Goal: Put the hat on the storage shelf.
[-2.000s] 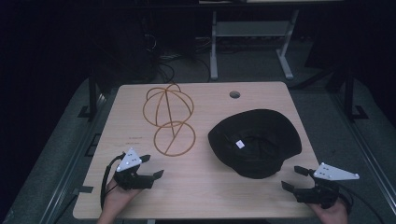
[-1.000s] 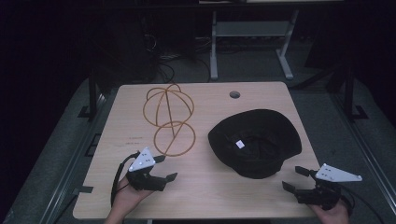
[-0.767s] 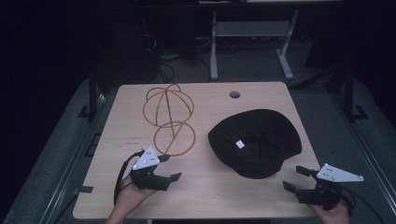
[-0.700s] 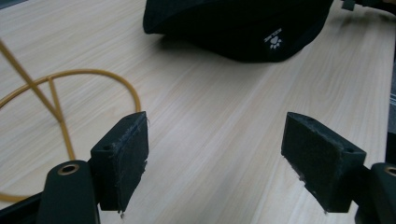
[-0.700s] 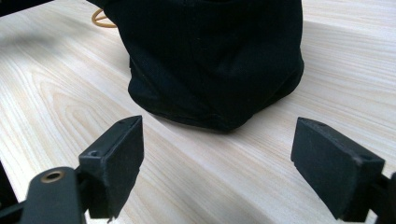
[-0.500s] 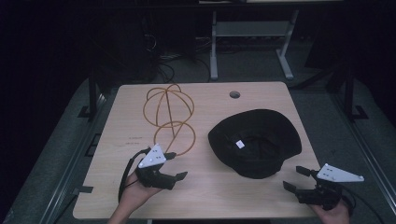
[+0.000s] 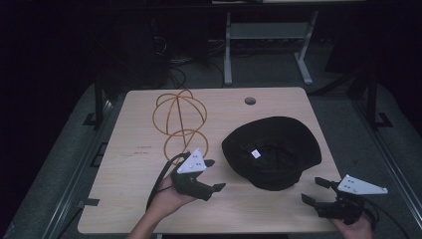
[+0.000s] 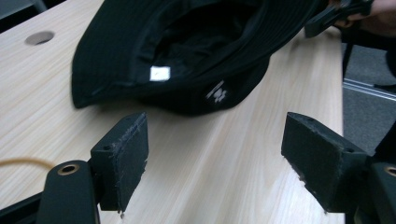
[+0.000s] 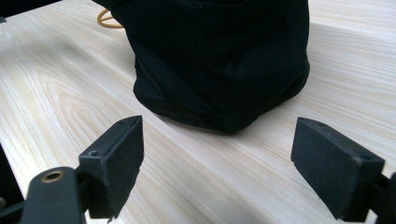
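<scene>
Light wooden table (image 7: 129, 199), pale grain, with a round cable hole (image 7: 250, 100) near the far edge. Dark floor around it, a grey metal stand (image 7: 266, 30) and loose cables beyond the far side.

Black bucket hat (image 7: 271, 152), lying upside down on the right half of the table, opening upward, a small white label (image 7: 256, 154) showing inside the crown. Seen again in the left gripper view (image 8: 187, 51), with a small white logo patch (image 8: 216, 92) on the outside of the brim. In the right gripper view (image 9: 219, 60), looming dark and close beyond the jaws, resting on the wood.

Orange wire hat frame (image 7: 178, 117), standing on the left half toward the far side, a domed cage of hoops above a ring base. Well apart from the hat.

Left gripper (image 7: 211, 175), held in a hand (image 7: 161, 199) near the table's middle front, just in front of the wire frame's base, pointed right toward the hat. Jaws spread wide, nothing between them; bare wood in the gap in the left gripper view, hat near but not touched.

Right gripper (image 7: 313, 191), held at the front right corner, near the hat's front edge, pointed left. Jaws likewise wide apart, empty, hat beyond them, not touched.
</scene>
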The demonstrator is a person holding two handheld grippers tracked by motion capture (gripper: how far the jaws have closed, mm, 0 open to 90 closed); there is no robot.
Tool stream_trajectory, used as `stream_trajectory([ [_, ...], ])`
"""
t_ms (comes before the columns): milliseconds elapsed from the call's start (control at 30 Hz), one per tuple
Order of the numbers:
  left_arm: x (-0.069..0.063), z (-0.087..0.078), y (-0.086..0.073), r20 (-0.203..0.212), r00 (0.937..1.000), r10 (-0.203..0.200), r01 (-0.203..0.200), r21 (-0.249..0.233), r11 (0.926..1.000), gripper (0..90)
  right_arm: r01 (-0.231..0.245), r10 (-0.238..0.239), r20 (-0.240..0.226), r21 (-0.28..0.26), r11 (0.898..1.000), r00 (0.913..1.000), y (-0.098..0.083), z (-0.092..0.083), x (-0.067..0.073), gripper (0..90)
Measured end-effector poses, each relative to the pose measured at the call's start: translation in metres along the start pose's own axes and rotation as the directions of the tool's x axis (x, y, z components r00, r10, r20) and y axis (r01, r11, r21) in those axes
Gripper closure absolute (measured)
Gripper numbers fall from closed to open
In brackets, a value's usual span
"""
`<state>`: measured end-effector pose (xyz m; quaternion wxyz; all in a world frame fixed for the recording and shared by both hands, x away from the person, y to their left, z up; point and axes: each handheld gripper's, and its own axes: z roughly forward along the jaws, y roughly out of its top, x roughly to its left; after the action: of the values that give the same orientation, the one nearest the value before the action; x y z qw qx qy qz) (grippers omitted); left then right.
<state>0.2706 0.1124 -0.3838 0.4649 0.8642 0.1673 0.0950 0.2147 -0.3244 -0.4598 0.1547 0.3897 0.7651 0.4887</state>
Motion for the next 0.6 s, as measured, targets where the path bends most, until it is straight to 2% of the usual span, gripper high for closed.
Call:
stream_trajectory([
  [233,-0.006,0.013,0.017,0.024,0.999,0.038,-0.039,0.016,0.9991,22.7,0.0,0.0,-0.006,0.002,1.0,1.0,0.0,0.0,0.001,16.5],
  [367,-0.01,0.026,0.028,0.045,0.9969,0.065,-0.066,0.032,0.9973,22.8,0.001,-0.001,-0.007,0.003,1.0,1.0,0.0,0.001,0.001,16.5],
  [467,-0.013,0.037,0.034,0.045,0.9953,0.086,-0.088,0.05,0.9949,23.4,0.001,-0.001,-0.01,0.0,1.0,0.9999,0.001,0.001,0.001,16.5],
  [600,-0.015,0.052,0.042,0.048,0.9913,0.122,-0.126,0.091,0.9878,24.5,0.002,-0.002,-0.017,0.002,1.0,0.9999,0.002,0.003,0.003,16.5],
])
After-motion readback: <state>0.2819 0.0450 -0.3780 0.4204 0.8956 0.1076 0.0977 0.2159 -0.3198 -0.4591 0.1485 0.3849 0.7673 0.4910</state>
